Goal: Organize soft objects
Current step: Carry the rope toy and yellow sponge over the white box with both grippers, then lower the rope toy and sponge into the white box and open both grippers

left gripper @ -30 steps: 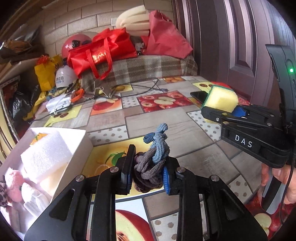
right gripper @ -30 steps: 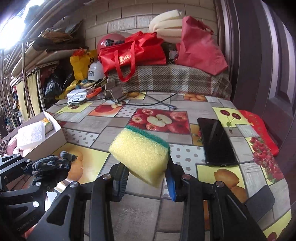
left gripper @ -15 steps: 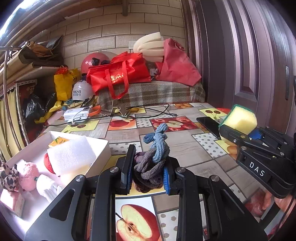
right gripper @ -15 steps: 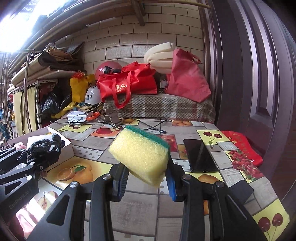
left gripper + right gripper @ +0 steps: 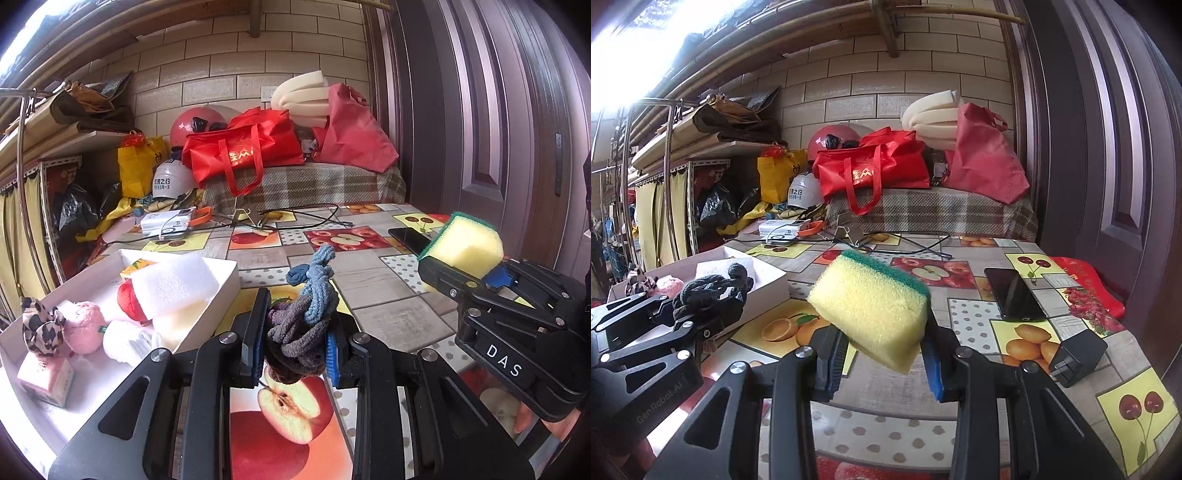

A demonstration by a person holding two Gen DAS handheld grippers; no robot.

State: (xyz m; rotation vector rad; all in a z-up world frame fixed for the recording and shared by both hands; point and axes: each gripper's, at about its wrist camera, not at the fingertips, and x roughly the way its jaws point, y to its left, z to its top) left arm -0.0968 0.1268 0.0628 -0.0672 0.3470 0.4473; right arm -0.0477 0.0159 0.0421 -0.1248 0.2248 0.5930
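In the left wrist view my left gripper (image 5: 295, 343) is shut on a bundle of knitted hair ties (image 5: 314, 295), grey, brown and blue, held above the fruit-print tablecloth. Just left of it lies a white box (image 5: 221, 280) holding a white foam block (image 5: 173, 288), a pink plush (image 5: 81, 328), a leopard scrunchie (image 5: 37, 325) and other soft items. My right gripper (image 5: 882, 354) is shut on a yellow sponge (image 5: 871, 299) with a green scouring side, held in the air. The right gripper (image 5: 472, 275) and its sponge (image 5: 467, 249) show at the right of the left view. The left gripper (image 5: 683, 314) appears at the left of the right view.
A black phone (image 5: 1014, 293) and a black charger (image 5: 1076, 354) lie on the table to the right. Cables (image 5: 295, 218), a power bank and a clip sit at the back. Behind them red bags (image 5: 243, 151) rest on a plaid cover. A dark door stands at the right.
Both grippers have drawn back over the table with their loads still held. The white box now sits closer beside the left gripper and more of its contents show.
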